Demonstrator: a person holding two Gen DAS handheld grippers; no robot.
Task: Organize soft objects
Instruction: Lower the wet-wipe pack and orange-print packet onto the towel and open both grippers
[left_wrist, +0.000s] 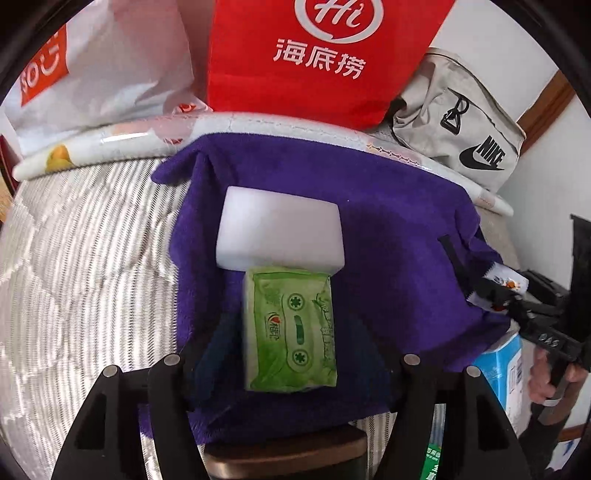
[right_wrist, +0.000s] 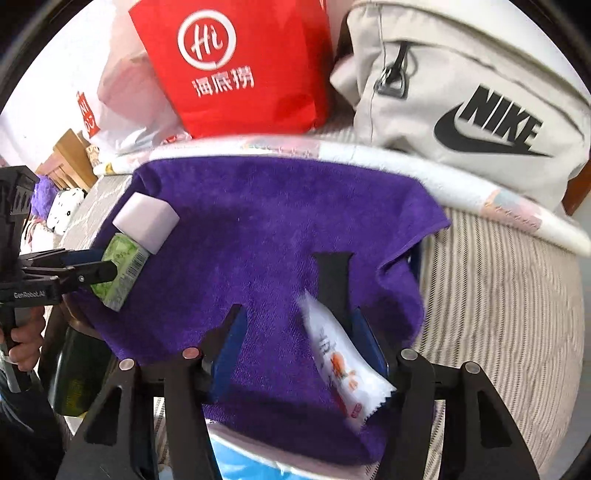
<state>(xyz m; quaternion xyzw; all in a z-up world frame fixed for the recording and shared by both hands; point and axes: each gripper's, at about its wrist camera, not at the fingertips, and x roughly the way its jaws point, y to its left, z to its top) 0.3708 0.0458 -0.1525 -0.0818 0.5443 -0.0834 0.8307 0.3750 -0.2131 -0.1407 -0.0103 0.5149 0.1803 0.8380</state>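
The left gripper (left_wrist: 291, 354) stands open around the green tissue pack (left_wrist: 290, 330), pads clear of it; the pack lies on the purple towel (left_wrist: 388, 240), touching the white sponge (left_wrist: 280, 230). The right gripper (right_wrist: 295, 339) is open too, the snack packet (right_wrist: 343, 363) loose against its right finger. Best lift both straight off, without dragging the towel. Both point steeply down.

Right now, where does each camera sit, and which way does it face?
Left wrist: sits behind the left tongs, looking steeply down at the green tissue pack lying between the open tongs on the purple towel; the right tongs' holder shows at the edge.
Right wrist: sits behind the right tongs, over the white snack packet; a hand shows.
Both share towel, white block, red bag.
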